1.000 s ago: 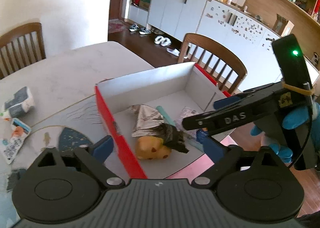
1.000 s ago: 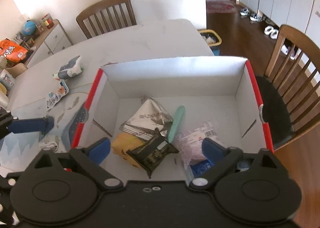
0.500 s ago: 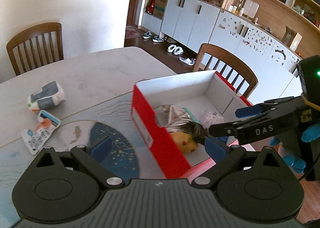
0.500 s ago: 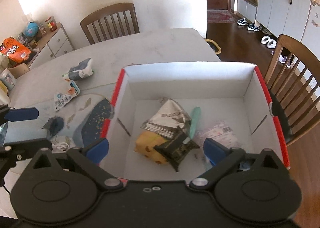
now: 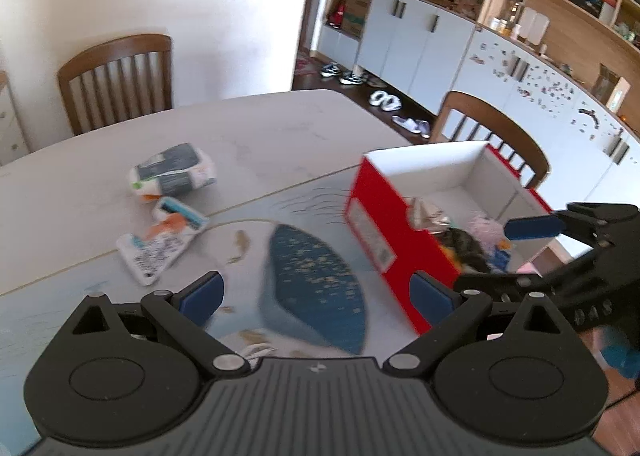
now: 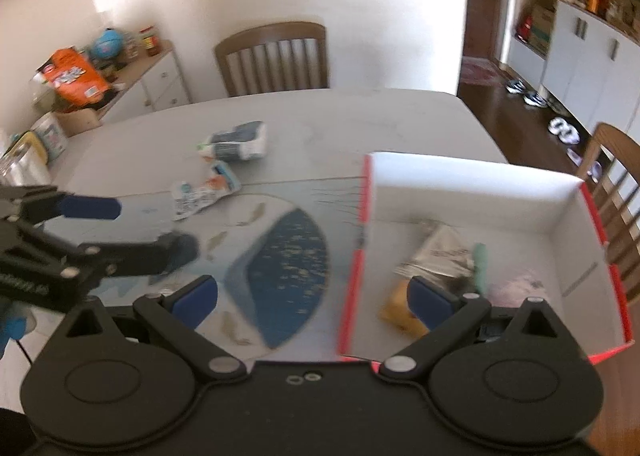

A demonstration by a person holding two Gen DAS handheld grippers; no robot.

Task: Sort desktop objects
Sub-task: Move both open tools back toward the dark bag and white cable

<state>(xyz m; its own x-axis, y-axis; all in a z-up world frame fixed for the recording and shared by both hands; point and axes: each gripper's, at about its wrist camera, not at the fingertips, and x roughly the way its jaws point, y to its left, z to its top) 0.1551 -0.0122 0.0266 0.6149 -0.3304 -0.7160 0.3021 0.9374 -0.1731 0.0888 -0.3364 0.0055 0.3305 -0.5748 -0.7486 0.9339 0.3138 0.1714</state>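
A red cardboard box [image 5: 394,240] [image 6: 472,175] with white inside stands at the right of the table. It holds a silver packet [image 6: 438,256], a green stick [image 6: 480,268], a yellow item [image 6: 400,312], a dark packet [image 5: 468,252] and a pink packet [image 5: 486,223]. Left of the box, a grey-white pouch [image 5: 174,173] [image 6: 236,141] and a flat white packet [image 5: 160,244] [image 6: 204,193] lie on the table. My left gripper [image 5: 316,296] [image 6: 140,230] is open and empty over the placemat. Open and empty too, my right gripper [image 6: 312,300] [image 5: 508,254] hovers at the box's near left corner.
A placemat with a dark blue shape [image 5: 316,272] covers the near table. Wooden chairs stand at the far side [image 6: 276,55] and beside the box [image 5: 492,131]. A sideboard with an orange bag [image 6: 72,75] is at the left. White cabinets line the far wall.
Both grippers have drawn back from inside the box and swung left, so the loose packets and the placemat have come into view. The box contents lie unmoved.
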